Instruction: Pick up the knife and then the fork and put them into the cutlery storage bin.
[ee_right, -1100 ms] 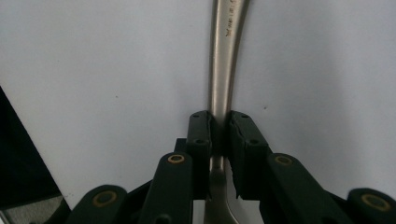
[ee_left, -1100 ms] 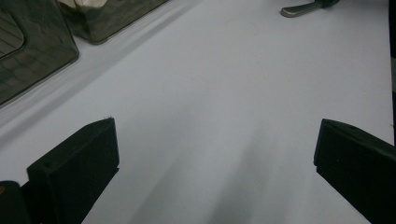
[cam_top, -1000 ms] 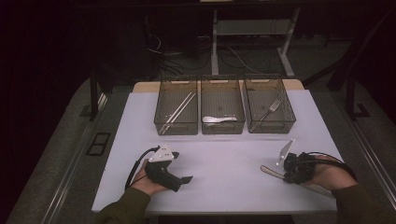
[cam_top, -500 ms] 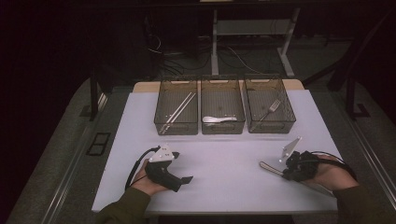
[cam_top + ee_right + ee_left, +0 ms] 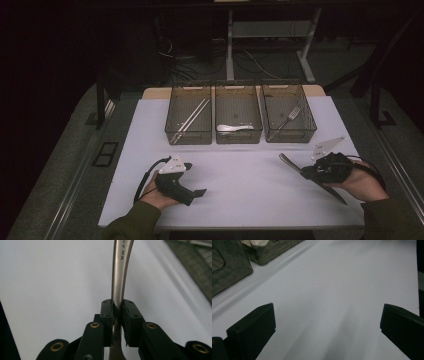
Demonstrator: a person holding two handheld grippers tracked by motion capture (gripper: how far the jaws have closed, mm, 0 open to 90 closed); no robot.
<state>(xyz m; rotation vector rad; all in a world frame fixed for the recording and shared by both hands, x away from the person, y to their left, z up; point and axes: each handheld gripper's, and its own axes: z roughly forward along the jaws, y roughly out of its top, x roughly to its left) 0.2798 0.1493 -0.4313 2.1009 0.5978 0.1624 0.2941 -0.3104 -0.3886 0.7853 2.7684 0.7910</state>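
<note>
Gripping metal utensil handle (image 5: 119,277) in my right gripper (image 5: 117,307), pads clamped on either side of shaft; utensil (image 5: 290,163) held above white table surface (image 5: 240,175), front right, near bin with fork (image 5: 289,119); can't tell knife or spoon; my left gripper (image 5: 327,317) resting on table, jaws wide apart, nothing between.
</note>
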